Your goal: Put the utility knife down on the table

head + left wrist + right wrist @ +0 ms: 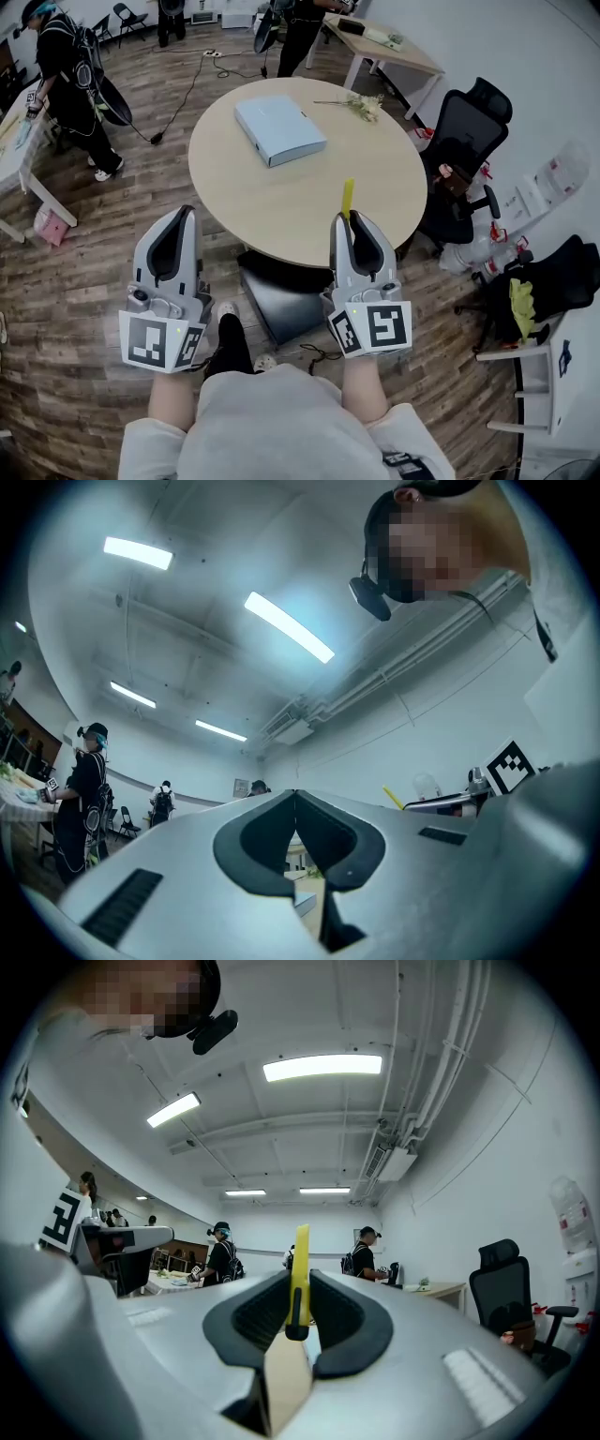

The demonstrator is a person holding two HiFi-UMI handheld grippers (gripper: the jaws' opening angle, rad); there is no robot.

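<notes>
My right gripper [349, 218] is shut on a yellow utility knife [347, 198], which sticks out past the jaw tips over the near edge of the round wooden table [281, 202]. In the right gripper view the utility knife [300, 1274] stands upright, pinched between the dark pads of the right gripper [298, 1309]. My left gripper [178, 217] hangs to the left of it, off the table's edge and above the floor. In the left gripper view the jaws of the left gripper [296, 799] meet at the tips with nothing between them.
A light blue flat box [278, 128] lies on the far half of the table, with a small sprig of flowers [364, 105] at the far right rim. A black office chair [466, 141] stands right of the table. People stand at the back of the room.
</notes>
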